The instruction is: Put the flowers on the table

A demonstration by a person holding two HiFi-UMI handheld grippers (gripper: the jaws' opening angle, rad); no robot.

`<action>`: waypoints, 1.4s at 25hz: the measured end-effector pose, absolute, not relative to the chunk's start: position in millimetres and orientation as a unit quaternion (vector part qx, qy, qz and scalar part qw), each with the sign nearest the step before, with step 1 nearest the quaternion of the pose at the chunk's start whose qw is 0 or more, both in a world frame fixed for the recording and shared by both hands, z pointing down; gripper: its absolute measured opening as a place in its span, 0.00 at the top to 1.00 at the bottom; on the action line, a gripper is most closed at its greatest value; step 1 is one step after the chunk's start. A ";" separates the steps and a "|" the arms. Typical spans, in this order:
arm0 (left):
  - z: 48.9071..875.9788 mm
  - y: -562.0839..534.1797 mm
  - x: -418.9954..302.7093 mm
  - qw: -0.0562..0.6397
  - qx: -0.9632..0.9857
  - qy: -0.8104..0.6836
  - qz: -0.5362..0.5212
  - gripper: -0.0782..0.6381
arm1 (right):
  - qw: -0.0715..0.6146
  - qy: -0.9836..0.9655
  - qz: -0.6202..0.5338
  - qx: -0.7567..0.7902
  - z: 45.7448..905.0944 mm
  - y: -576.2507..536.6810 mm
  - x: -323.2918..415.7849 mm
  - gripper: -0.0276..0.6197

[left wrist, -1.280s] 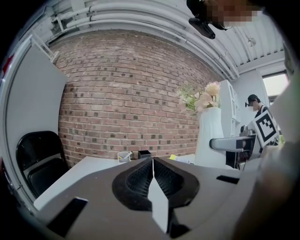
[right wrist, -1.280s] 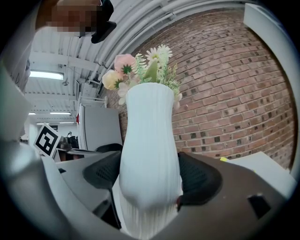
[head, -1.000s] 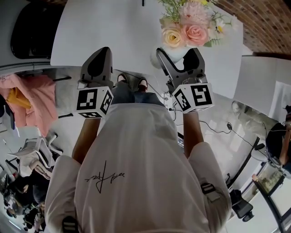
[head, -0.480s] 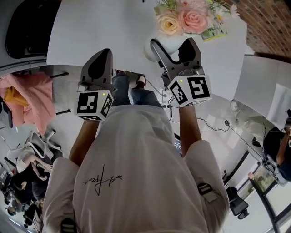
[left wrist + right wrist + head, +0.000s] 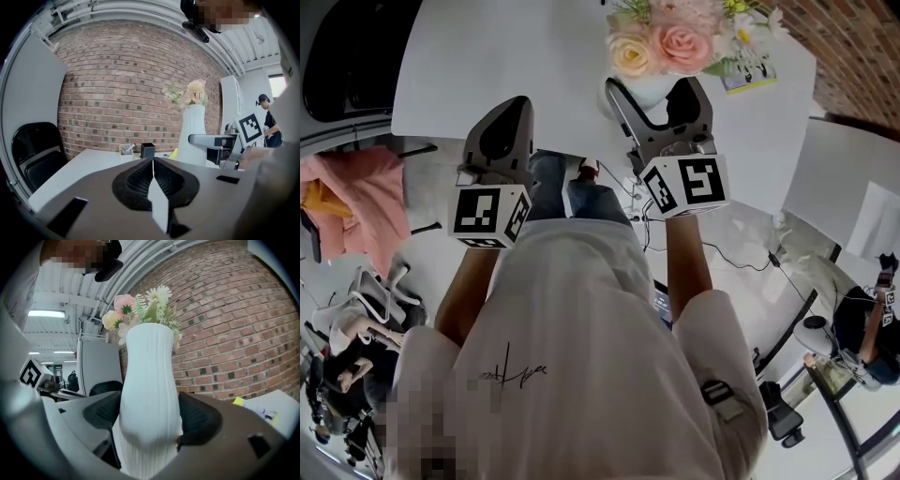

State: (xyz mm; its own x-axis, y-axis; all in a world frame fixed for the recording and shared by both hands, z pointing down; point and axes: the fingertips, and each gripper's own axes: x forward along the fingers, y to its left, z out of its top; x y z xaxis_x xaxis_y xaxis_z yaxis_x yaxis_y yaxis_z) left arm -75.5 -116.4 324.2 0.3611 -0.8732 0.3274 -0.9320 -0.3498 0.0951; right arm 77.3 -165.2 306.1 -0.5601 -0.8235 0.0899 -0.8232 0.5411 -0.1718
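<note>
The right gripper [image 5: 656,101] clamps the ribbed vase [image 5: 149,380] of flowers [image 5: 661,47] around its belly; it looks stiff, smooth, breakable, top-heavy. The left gripper [image 5: 153,174] is closed on nothing.

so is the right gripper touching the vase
Touching. The right gripper view shows the right gripper with both jaws pressed against the sides of the white vase.

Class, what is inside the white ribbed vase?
Pink and cream flowers stand in the white ribbed vase; its opaque wall hides their stems.
</note>
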 end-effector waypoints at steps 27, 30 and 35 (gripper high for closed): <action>365.4 -171.5 -112.8 0.153 0.827 -0.520 0.150 0.88 | -0.027 0.866 -0.134 -0.480 372.3 -232.6 26.2 0.33; 367.0 -178.4 -111.5 0.152 0.829 -0.516 0.155 0.88 | -0.026 0.867 -0.137 -0.479 376.9 -241.7 24.2 0.33; 376.0 -186.1 -119.7 0.153 0.830 -0.510 0.168 0.88 | -0.018 0.864 -0.137 -0.484 381.0 -254.6 18.9 0.33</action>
